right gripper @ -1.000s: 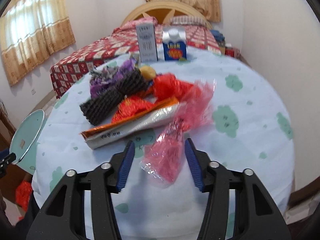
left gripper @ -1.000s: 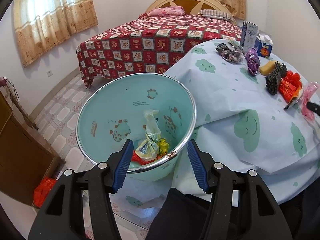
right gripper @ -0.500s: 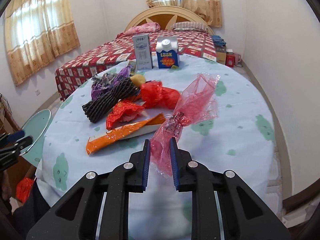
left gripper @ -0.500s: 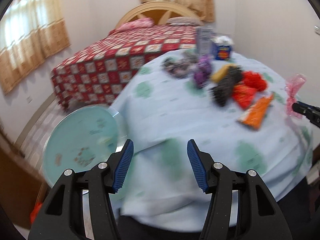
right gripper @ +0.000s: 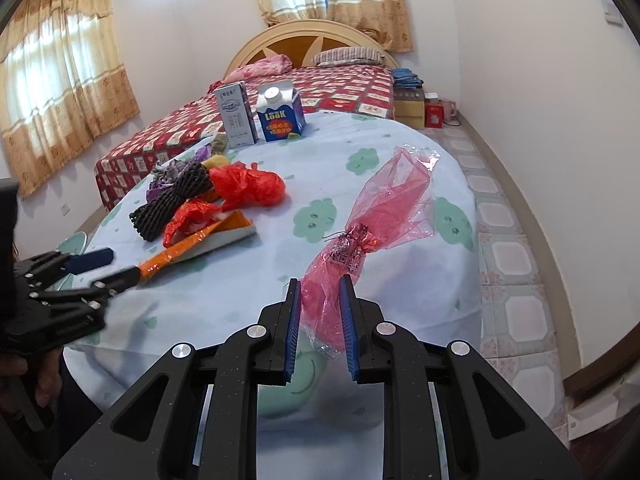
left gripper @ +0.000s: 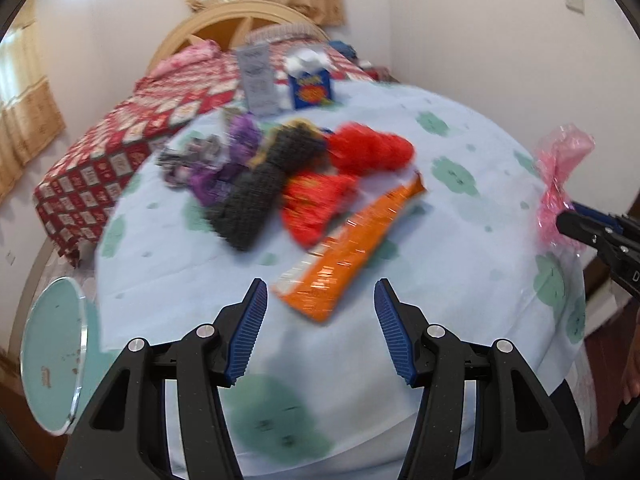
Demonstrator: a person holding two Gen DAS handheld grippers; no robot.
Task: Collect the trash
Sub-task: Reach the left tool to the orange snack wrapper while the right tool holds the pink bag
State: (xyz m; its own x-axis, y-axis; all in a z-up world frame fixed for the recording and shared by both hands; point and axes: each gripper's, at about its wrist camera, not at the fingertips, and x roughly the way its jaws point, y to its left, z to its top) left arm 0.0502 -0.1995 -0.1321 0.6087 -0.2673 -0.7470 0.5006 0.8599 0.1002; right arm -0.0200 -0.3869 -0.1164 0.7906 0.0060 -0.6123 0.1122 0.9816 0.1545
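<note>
Now, right tool clamped on pink wrapper (above table), left tool wide, empty.

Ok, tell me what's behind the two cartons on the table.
Behind the grey carton and blue carton stands a bed with a red patterned cover. The cartons hide part of it.

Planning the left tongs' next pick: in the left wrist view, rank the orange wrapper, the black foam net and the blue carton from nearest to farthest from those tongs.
1. Orange wrapper: just ahead of the open left tongs, lying flat.
2. Black foam net: farther back, left of centre in the pile.
3. Blue carton: farthest, upright at the table's far edge.
</note>
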